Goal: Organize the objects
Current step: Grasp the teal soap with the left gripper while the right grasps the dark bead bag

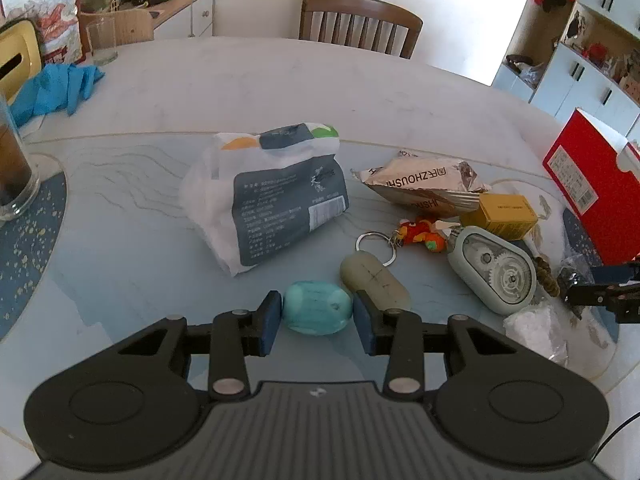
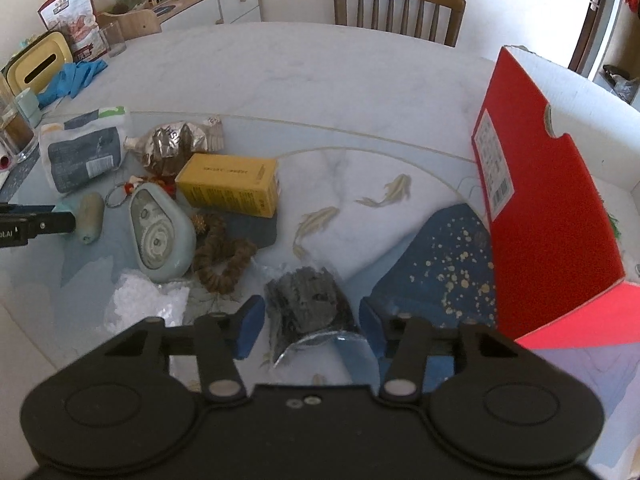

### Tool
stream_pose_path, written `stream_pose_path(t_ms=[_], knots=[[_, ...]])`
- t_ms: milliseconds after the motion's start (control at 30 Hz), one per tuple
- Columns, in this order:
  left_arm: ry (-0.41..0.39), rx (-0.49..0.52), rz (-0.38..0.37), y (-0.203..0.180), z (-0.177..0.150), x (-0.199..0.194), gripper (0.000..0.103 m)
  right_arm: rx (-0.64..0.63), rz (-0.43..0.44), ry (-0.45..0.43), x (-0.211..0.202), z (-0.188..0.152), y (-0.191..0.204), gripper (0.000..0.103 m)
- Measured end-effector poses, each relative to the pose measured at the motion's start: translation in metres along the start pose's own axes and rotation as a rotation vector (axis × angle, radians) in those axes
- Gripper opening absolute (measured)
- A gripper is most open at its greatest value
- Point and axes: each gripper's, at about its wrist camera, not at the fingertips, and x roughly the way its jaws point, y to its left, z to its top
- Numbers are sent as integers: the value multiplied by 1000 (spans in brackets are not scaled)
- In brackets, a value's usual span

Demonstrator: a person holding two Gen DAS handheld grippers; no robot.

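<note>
Left wrist view: left gripper [image 1: 317,317] sits low over the counter [image 1: 280,80], its jaws set partly open on either side of a turquoise oval soap-like object [image 1: 318,313]; both blue pads appear to touch its ends, though a firm grip cannot be confirmed. Just right of it lies a grey-beige oval key fob [image 1: 374,281] on a metal ring [image 1: 376,248], with a small orange-red toy charm [image 1: 422,235] attached. Behind stands a white-and-grey printed pouch [image 1: 268,196]. To the right lie a crumpled foil snack bag [image 1: 424,188], a yellow carton [image 1: 500,210] and a pale green correction-tape dispenser [image 1: 494,270]. A red shoebox [image 1: 588,184] stands at the far right edge. Blue gloves [image 1: 56,88] lie far left, near a drinking glass [image 1: 102,40].

Right wrist view: right gripper [image 2: 310,326] has its jaws wide apart around a black item in clear wrapping [image 2: 310,304], which lies on the counter between the pads; neither pad clearly touches it. Left of it lie a white crumpled plastic bag [image 2: 144,304] and a brown braided ring [image 2: 224,256], with the dispenser and yellow carton beyond. The open red shoebox rises close on the right, beside a dark blue speckled mat [image 2: 440,264]. A wooden chair [image 2: 400,4] stands at the far side.
</note>
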Motion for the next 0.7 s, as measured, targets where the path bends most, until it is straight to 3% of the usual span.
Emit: stream_pose_path(t_ms=[300, 700], knots=[[7, 4, -3, 0, -2, -4, 38, -4, 3, -9, -5, -1, 1, 33], [3, 15, -19, -20, 13, -23, 38, -19, 17, -57, -42, 3, -2, 29]])
